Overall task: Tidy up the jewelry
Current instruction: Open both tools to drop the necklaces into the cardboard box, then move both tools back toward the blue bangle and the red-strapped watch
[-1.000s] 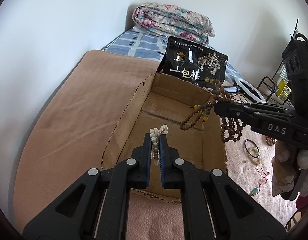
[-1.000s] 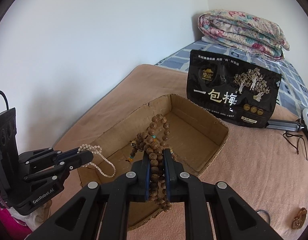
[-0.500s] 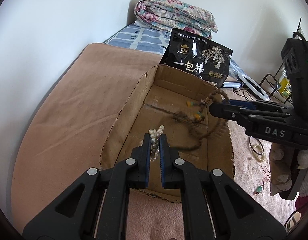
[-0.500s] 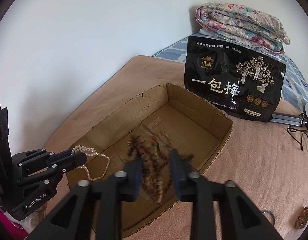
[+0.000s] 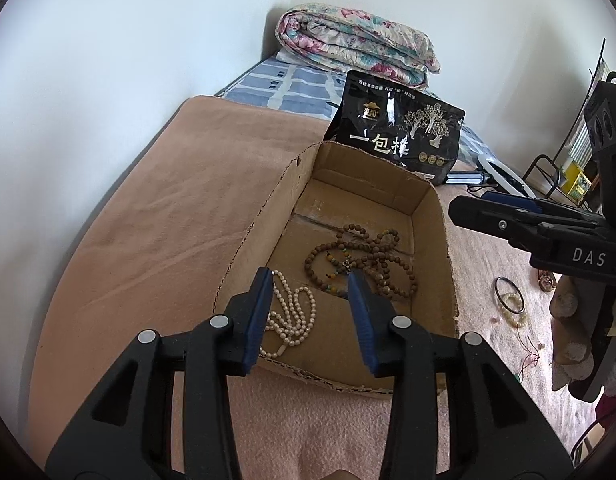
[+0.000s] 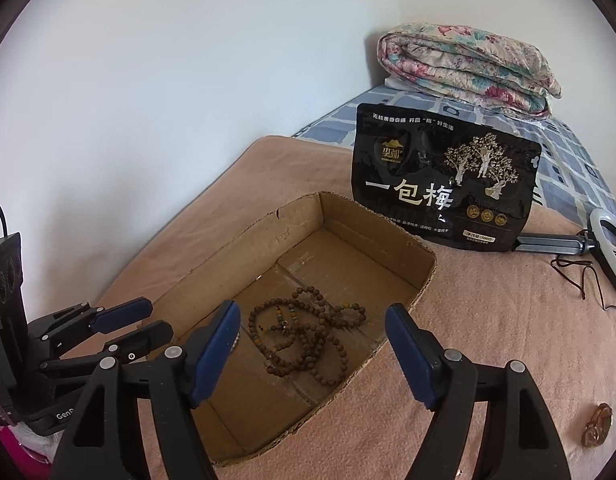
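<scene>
A cardboard box (image 5: 432, 216) on the blanket-covered bed holds two pieces: a wooden bead necklace (image 5: 362, 258) tangled on its floor, and a pearl necklace (image 5: 294, 314) heaped at its near-left corner. Both the left tongs (image 5: 311, 312) and the right tongs (image 6: 312, 346) hang wide and hold nothing above the box. Only the left view shows the pearls and a bangle (image 5: 508, 294) lying right of the box; the right view alone shows a small brown pendant (image 6: 598, 424) beside it.
</scene>
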A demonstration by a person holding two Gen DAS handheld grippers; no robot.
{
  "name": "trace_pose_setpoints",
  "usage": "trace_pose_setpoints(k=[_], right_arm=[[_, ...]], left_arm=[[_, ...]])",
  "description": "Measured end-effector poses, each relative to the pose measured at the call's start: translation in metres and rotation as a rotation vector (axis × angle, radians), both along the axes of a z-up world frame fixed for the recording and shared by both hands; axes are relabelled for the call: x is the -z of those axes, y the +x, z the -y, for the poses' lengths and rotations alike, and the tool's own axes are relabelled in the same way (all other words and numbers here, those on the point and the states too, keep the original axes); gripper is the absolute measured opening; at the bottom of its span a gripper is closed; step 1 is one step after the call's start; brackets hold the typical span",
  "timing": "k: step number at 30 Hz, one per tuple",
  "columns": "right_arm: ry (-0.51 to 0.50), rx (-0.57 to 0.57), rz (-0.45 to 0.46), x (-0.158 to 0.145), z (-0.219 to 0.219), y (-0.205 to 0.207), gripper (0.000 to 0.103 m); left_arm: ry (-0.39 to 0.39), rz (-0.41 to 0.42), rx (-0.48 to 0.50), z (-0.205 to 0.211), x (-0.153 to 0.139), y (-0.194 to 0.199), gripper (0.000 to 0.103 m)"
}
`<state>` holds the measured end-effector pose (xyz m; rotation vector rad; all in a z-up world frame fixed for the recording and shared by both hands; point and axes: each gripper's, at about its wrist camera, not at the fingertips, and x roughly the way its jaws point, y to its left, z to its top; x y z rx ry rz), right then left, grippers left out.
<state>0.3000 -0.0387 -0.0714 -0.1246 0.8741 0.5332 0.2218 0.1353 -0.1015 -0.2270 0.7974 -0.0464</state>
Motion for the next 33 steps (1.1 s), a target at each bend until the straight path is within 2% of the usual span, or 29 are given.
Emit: trace_pose_setpoints(k=[6,11,14,19,21,25,33], right_arm=[[-0.001,0.009,0.030,-0.012,0.012,-0.010,0.084],[-0.011,0.020,0.059,-0.022,0.029,-0.021,0.088],[-0.002,0.032,0.072,-0.029,0.045,-0.028,0.094],[0.015,0.074,0.092,-0.043,0.082,-0.039,0.095],[0.010,0.091,0.104,-0.047,0.095,-0.042,0.096],[-0.017,0.127,0.136,-0.055,0.126,-0.051,0.103],[-0.052,0.212,0.168,-0.066,0.194,-0.067,0.103]], left_arm=[[0.010,0.016,-0.006,0.007,-0.010,-0.008,0.039],[-0.016,0.043,0.003,0.016,-0.020,-0.016,0.039],[-0.015,0.053,0.028,0.027,-0.026,-0.020,0.039],[0.005,0.058,0.071,0.051,-0.034,-0.023,0.039],[0.000,0.055,0.089,0.061,-0.036,-0.024,0.044],[-0.015,0.075,0.116,0.081,-0.040,-0.026,0.066],[-0.031,0.061,0.204,0.126,-0.039,-0.024,0.069]])
